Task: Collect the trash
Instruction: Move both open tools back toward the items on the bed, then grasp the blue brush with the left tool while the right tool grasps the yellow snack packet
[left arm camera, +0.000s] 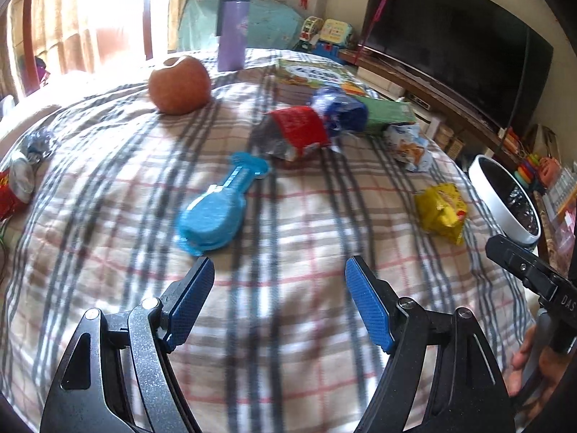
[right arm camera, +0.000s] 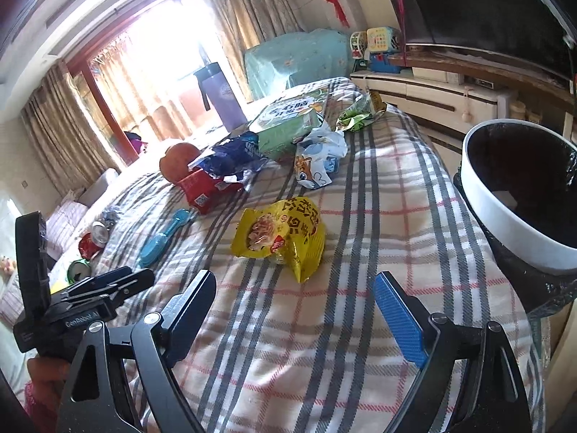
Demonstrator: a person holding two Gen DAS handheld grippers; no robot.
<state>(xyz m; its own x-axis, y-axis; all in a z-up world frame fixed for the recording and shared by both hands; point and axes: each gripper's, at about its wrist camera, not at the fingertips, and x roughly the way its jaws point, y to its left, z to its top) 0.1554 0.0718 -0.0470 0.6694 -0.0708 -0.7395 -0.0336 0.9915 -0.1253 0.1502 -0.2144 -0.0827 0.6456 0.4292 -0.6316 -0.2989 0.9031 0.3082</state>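
A checked cloth (right arm camera: pixel 360 216) covers the bench, with litter scattered over it. In the right wrist view a yellow snack bag (right arm camera: pixel 279 236) lies just ahead of the right gripper (right arm camera: pixel 294 310), at about 12 o'clock from it, with bare cloth between. Its long axis runs from 10 o'clock to 4 o'clock, the crumpled torn end pointing toward the gripper. Further off at 11 o'clock lie a red wrapper (right arm camera: pixel 205 189) and a blue wrapper (right arm camera: pixel 234 155) touching each other, with an apple (right arm camera: pixel 176 164) behind them; a white-and-blue wrapper (right arm camera: pixel 317 158) sits at 12 o'clock. A white bin (right arm camera: pixel 505 223) with a black liner stands at 2 o'clock, off the bench edge.

The right jaws stand wide with nothing between them. In the left wrist view the left gripper (left arm camera: pixel 279 303) also has its jaws wide and empty; a blue toy (left arm camera: pixel 216 209) lies just ahead at 11 o'clock, its handle pointing to 1 o'clock.
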